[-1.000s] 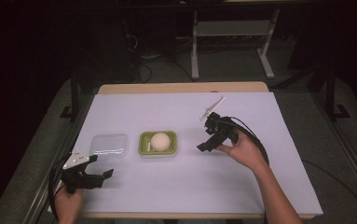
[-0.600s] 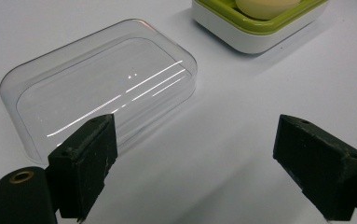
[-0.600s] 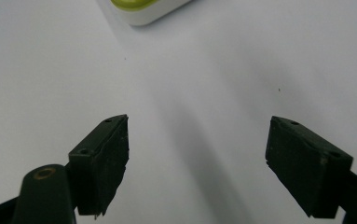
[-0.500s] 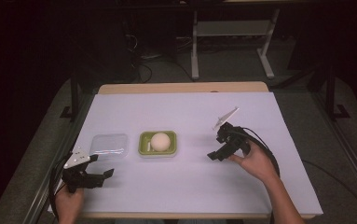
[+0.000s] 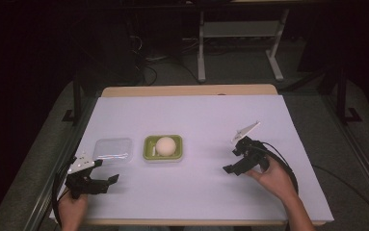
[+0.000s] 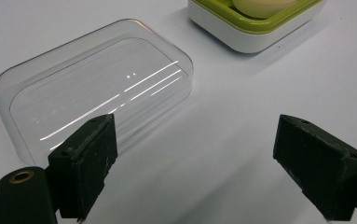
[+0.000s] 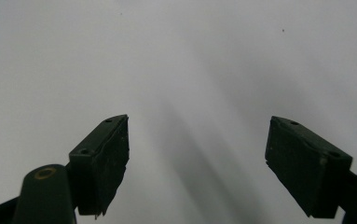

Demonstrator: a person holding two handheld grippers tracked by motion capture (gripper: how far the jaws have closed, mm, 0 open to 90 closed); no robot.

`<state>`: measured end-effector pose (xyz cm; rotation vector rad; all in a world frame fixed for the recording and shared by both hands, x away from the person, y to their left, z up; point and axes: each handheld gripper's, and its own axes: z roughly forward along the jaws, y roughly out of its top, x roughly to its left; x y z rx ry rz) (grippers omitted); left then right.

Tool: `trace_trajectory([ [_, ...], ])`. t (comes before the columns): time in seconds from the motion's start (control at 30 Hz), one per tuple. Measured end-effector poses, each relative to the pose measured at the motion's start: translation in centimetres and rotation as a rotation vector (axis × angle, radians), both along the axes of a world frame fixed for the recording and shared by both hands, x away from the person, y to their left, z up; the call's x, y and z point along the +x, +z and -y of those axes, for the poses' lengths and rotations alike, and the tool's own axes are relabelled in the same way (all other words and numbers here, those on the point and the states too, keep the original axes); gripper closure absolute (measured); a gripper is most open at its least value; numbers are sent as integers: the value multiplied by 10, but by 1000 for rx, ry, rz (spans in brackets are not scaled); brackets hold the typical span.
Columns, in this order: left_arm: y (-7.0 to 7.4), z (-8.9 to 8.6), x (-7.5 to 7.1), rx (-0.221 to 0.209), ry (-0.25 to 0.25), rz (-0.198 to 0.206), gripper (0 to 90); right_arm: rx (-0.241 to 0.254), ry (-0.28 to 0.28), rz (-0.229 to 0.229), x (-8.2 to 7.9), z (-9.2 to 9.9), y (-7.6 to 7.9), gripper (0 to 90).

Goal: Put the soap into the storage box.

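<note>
**Both grippers wide open, lid and dish untouched**

Surroundings: the table is covered by a white sheet (image 5: 191, 120), with a strip of bare wood at the far edge. A white metal stand (image 5: 240, 43) sits on the dark floor beyond the table. Black cables trail from both grippers off the near edge. Nothing lies between either gripper and the things at the centre of the sheet.

Change: one second back the right gripper (image 5: 236, 161) is up near the green dish, right of it. It has since drawn back toward the near right part of the sheet and now sits well apart from the dish. The left gripper, lid and dish have stayed put.

Positions: the clear rectangular plastic lid (image 5: 112, 148) lies flat on the sheet, just left of the green-rimmed white rectangular dish (image 5: 163, 148), which holds a pale round ball (image 5: 165, 145). The left gripper (image 5: 101, 180) rests at the near left corner, just short of the lid. In the left gripper view, the lid (image 6: 97, 88) lies ahead of the left-hand jaw, not touching it, with the dish (image 6: 255, 23) farther on at the top.

Grip state: the left gripper's jaws stand wide apart, holding nothing. The right gripper (image 7: 197, 165) likewise has its jaws spread wide over bare sheet, empty.
</note>
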<state>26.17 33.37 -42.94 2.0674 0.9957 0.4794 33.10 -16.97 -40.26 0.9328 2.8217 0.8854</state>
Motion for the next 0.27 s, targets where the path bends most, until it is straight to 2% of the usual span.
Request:
trace_trajectory([
  [0.1,0,1,0,-4,1,0,129,14,-12,2,-7,4,-3,210],
  [0.13,-1,2,0,-15,6,2,129,9,-12,11,-10,4,-4,209],
  [0.27,-1,2,1,-7,0,6,129,20,-26,43,-21,9,-9,200],
])
